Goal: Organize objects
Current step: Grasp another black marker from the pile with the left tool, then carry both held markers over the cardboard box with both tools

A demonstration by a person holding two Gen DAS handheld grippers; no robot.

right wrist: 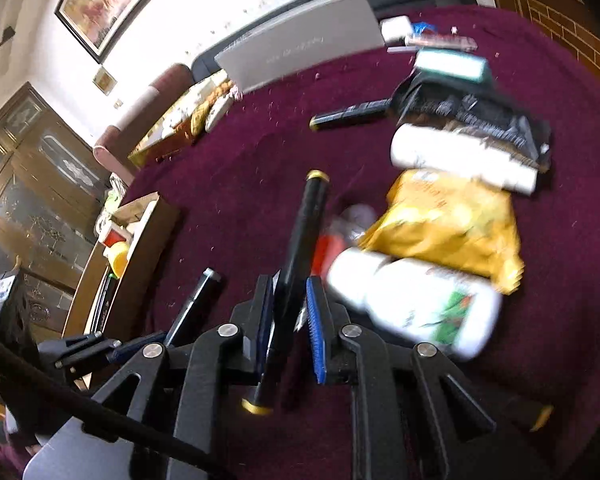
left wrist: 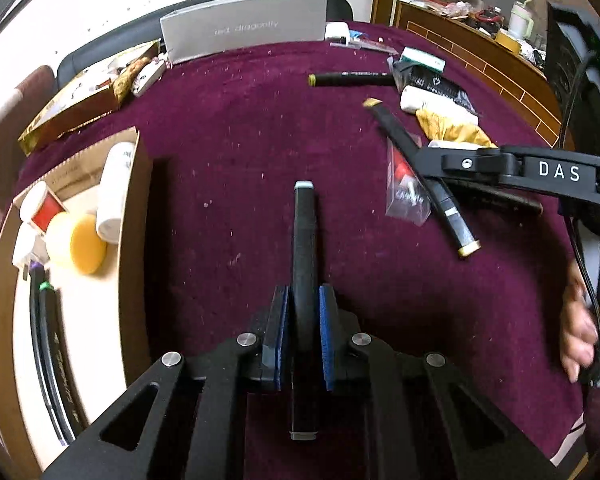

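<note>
The left gripper (left wrist: 303, 320) is clamped on a black marker with a grey cap (left wrist: 304, 240); its blue pads (left wrist: 326, 312) press the barrel from both sides, and the marker points away over the maroon bench (left wrist: 240, 140). To its left, at the bench edge, stands an open cardboard box (left wrist: 136, 184) that holds a white bottle (left wrist: 114, 188), a yellow sponge (left wrist: 85, 246), a red-and-white packet (left wrist: 44, 210) and dark pens (left wrist: 48, 340).

The right gripper (right wrist: 290, 320) is closed on a black marker with gold ends (right wrist: 300, 240), which sits tilted between its pads. Just to its right lie a white bottle with a green label (right wrist: 416, 308), a yellow pouch (right wrist: 448, 224) and a white tube (right wrist: 460, 160) beside a black bag (right wrist: 472, 116). Another black marker (right wrist: 350, 114) lies farther out on the cloth. A grey box (left wrist: 244, 32) stands along the far edge, with a gold box (left wrist: 80, 100) to its left.
</note>
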